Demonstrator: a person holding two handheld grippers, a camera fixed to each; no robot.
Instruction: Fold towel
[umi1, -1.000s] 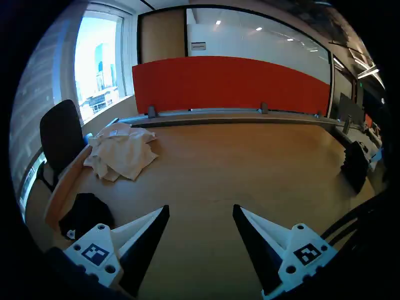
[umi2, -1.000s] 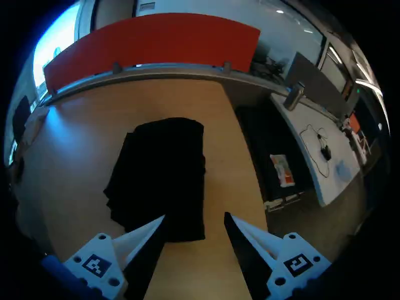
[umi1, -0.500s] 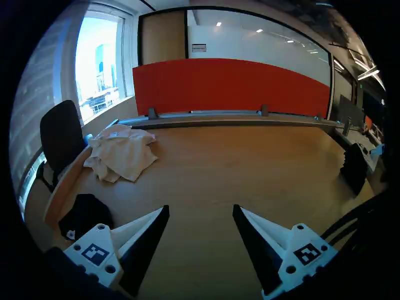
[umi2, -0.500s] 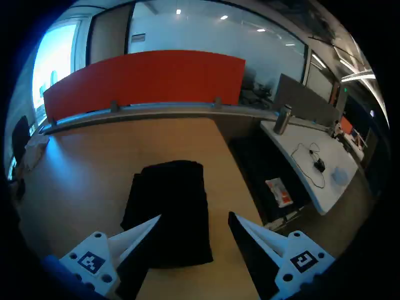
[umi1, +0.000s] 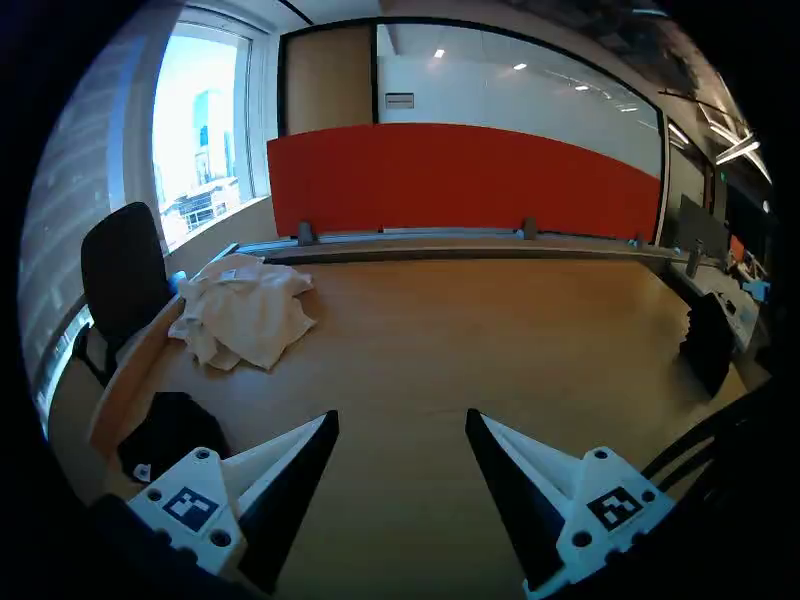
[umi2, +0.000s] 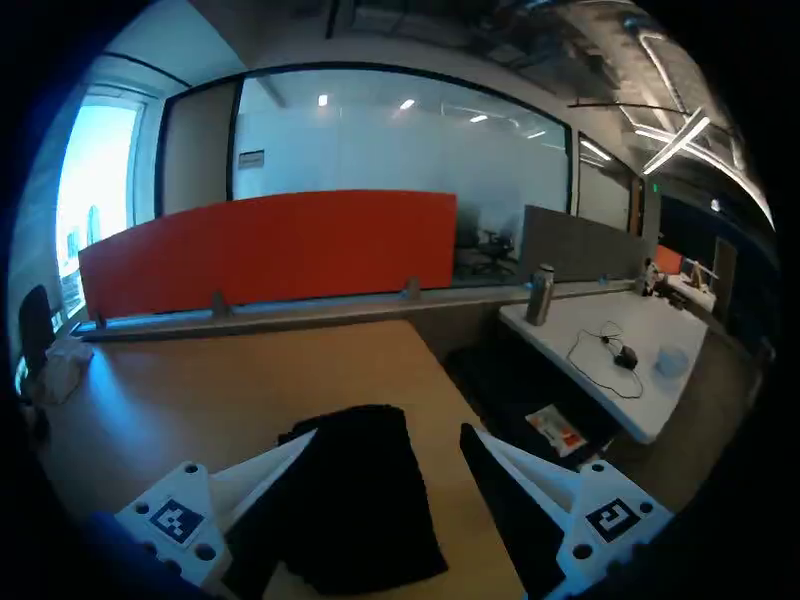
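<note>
The long light-brown wooden table (umi1: 450, 330) carries 3 cloth things. In the left gripper view a crumpled cream cloth pile (umi1: 243, 310) lies at 10 o'clock and a small black cloth bundle (umi1: 170, 430) at 8 o'clock, both near its left edge. In the right gripper view a folded black towel (umi2: 365, 490) lies flat at 6 o'clock.

Open-plan office

Ahead of the fingers (umi1: 290, 470) a long wooden desk (umi1: 450, 330) ends at a red divider panel (umi1: 460, 180), glass partition walls (umi1: 520, 90) behind; a black office chair (umi1: 120, 270) stands far left, and a white desk (umi2: 560, 340) with a cable (umi2: 598, 340) to their right.
</note>
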